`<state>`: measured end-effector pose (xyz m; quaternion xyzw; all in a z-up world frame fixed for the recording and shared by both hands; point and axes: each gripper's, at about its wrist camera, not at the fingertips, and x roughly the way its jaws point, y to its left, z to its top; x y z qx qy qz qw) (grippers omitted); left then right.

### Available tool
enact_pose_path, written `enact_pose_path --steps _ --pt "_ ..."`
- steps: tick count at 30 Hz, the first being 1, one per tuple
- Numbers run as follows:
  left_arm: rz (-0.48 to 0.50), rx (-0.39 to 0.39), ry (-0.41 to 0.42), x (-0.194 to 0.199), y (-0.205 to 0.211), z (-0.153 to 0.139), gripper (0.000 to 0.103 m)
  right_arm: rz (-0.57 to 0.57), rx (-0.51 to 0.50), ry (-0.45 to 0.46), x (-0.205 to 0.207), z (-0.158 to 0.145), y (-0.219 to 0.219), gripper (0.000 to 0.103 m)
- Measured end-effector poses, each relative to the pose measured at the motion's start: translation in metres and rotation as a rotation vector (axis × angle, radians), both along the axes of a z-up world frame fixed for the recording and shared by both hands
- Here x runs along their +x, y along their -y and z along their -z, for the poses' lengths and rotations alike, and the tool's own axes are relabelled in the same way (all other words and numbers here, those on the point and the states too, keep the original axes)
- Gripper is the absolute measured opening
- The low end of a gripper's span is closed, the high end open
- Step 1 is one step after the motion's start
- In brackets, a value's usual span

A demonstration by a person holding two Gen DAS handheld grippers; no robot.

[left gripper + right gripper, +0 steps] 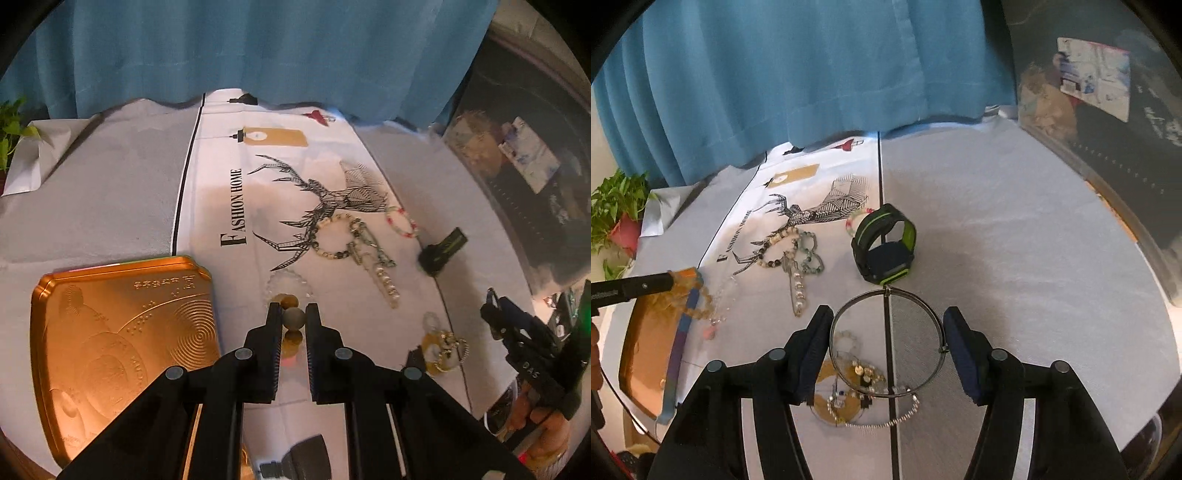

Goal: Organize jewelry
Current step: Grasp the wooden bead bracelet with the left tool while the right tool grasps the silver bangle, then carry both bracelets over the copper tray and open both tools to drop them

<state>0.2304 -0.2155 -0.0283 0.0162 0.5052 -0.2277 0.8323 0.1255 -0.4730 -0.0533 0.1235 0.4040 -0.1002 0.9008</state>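
My left gripper is shut on a beaded bracelet, its pads pinching a grey bead with amber beads above and below it. In the right wrist view that bracelet hangs from the left gripper's tips over the edge of a copper tin. My right gripper is shut on a thin metal bangle, the ring spanning the gap from pad to pad. Below the bangle lies a tangle of chains and charms. More bead bracelets lie on the deer-print cloth.
A black and green watch stands just beyond the bangle, and a red and white bracelet lies behind it. Blue curtains close the back. A potted plant is far left, dark shelving on the right.
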Motion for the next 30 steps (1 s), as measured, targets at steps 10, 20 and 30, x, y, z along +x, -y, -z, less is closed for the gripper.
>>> enact_pose_path --steps 10,20,30 --pt "0.005 -0.062 0.053 -0.043 -0.024 -0.049 0.01 0.005 0.013 0.003 -0.034 -0.022 -0.009 0.062" --pt "0.002 -0.112 0.136 -0.13 -0.082 -0.091 0.01 -0.041 -0.007 0.069 -0.097 -0.071 -0.062 0.062" --pt "-0.03 -0.117 0.176 -0.209 -0.146 -0.101 0.01 -0.155 0.006 0.068 -0.158 -0.081 -0.146 0.062"
